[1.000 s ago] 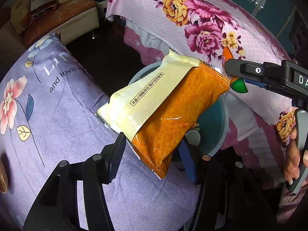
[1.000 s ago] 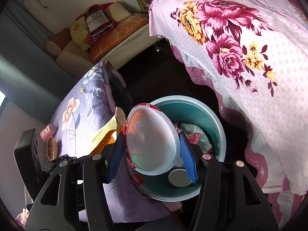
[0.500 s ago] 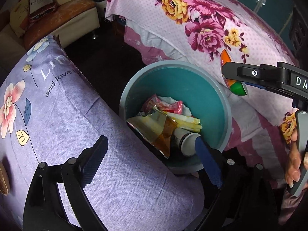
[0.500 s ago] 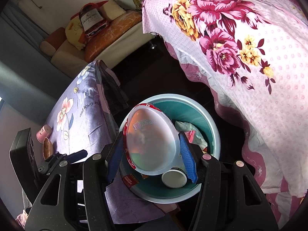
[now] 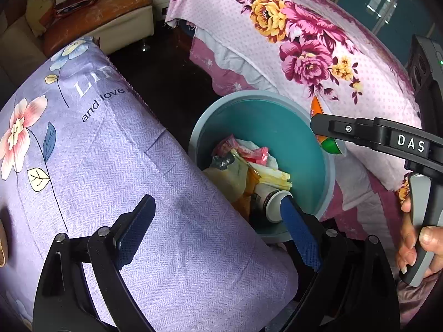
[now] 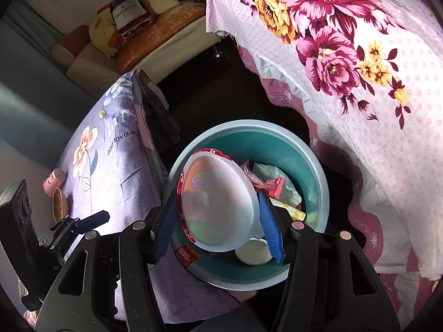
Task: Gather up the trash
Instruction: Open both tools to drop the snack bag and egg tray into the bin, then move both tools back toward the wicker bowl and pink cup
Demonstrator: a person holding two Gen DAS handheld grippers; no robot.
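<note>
Bowl (image 6: 218,202) sits clamped in right hand-held gripper (image 6: 218,215) above bin (image 6: 318,182).

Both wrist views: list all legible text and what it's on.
"Hennessy": bottle-print red bag on the sofa.
"and love is", above it large partly readable "LIF": purple floral cloth.
"DAS": black right gripper, its name cut off.
Print on the red-rimmed plastic bowl: too blurred.

Bright, sharp fisheye views, curved edges, dark vignetted corners.
</note>
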